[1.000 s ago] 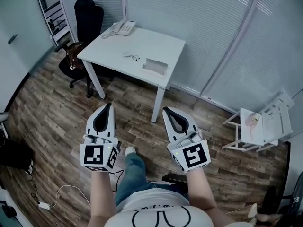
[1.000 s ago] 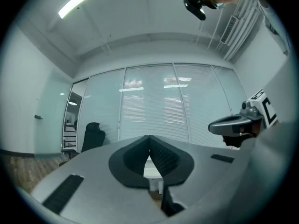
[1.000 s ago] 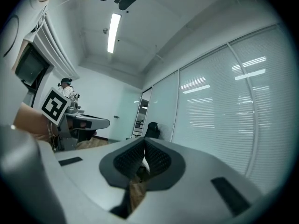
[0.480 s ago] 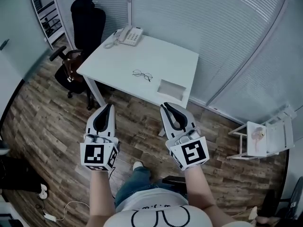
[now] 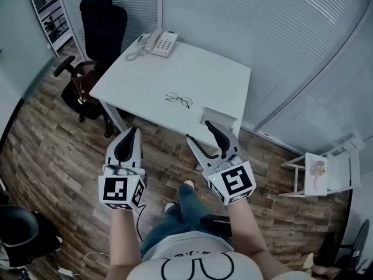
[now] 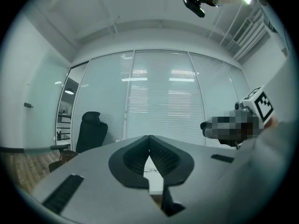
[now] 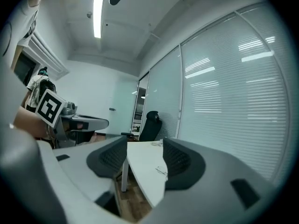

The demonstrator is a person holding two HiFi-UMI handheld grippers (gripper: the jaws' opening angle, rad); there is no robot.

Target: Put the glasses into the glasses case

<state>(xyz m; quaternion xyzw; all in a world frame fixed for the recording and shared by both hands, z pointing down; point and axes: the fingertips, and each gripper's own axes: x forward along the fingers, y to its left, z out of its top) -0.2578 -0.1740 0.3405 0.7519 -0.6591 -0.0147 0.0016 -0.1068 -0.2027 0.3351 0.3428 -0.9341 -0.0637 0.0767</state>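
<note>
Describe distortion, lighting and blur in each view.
Head view: evenly lit, wide-angle bends the blinds; the glasses are sharp but tiny. Left gripper view: round fisheye frame, dark corners, mosaic patch at right. Right gripper view: same fisheye, bright glare from the ceiling light.

White left gripper (image 5: 134, 130), right gripper (image 5: 199, 130), printed T-shirt (image 5: 175, 256), jeans (image 5: 168, 227)

No word or number can be read. The cube (image 5: 121, 192) on the left gripper (image 5: 134, 129) and its twin on the right gripper (image 5: 199, 130) bear only black-and-white square patterns (codes, not letters). Small print on the person's shirt (image 5: 192, 266) and the telephone (image 5: 160, 42) keys cannot be made out.
</note>
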